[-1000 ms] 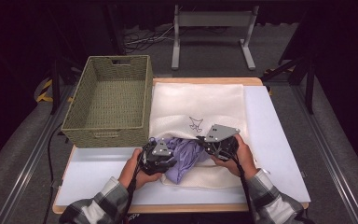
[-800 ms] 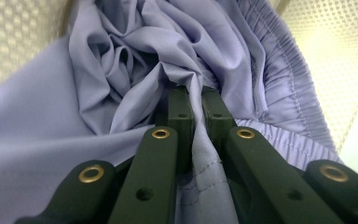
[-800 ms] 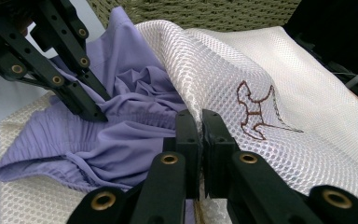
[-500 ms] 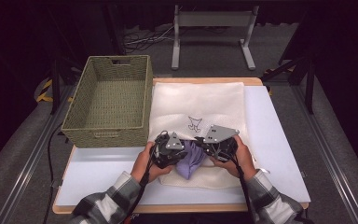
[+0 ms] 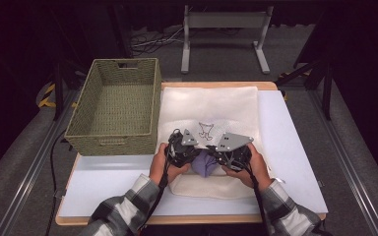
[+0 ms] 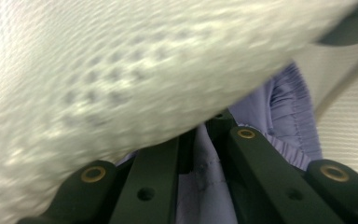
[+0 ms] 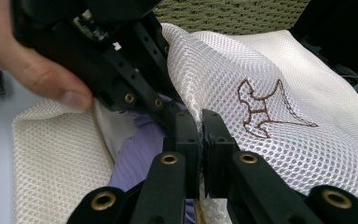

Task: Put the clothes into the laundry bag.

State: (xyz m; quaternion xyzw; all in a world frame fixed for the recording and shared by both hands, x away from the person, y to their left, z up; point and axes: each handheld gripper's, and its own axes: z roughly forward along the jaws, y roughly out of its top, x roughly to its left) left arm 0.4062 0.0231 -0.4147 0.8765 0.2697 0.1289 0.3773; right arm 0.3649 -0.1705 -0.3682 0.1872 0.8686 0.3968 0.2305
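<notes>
Two grippers are meeting over the near part of the white mesh bag [image 5: 211, 105] in the high view: I am holding the left gripper [image 5: 191, 156] and the right gripper [image 5: 220, 158] close together, with the purple garment [image 5: 205, 163] bunched directly between their tips, so that one can feed cloth while the other keeps the bag's mouth lifted. Beyond my left fingers the woven basket [image 5: 113, 105] is standing apart on the table [image 5: 295, 162].

Left gripper view: my fingers [image 6: 254, 158] are pinching a fold of the purple garment [image 6: 289, 116], jaws having just been closing on it. Mesh bag [image 6: 121, 70] cloth is draping right above my fingertips, which suggests I am pushing the garment in under it.

Right gripper view: my jaws are pressed together on the bag's edge, the mesh [image 7: 279, 140] rising from the pinch to my right. I am holding this lip up, I judge, to keep the opening wide. Just left of my fingertips the purple garment [image 7: 135, 158] is lying inside the opening, with the left gripper [image 7: 158, 105] reaching in above it.
</notes>
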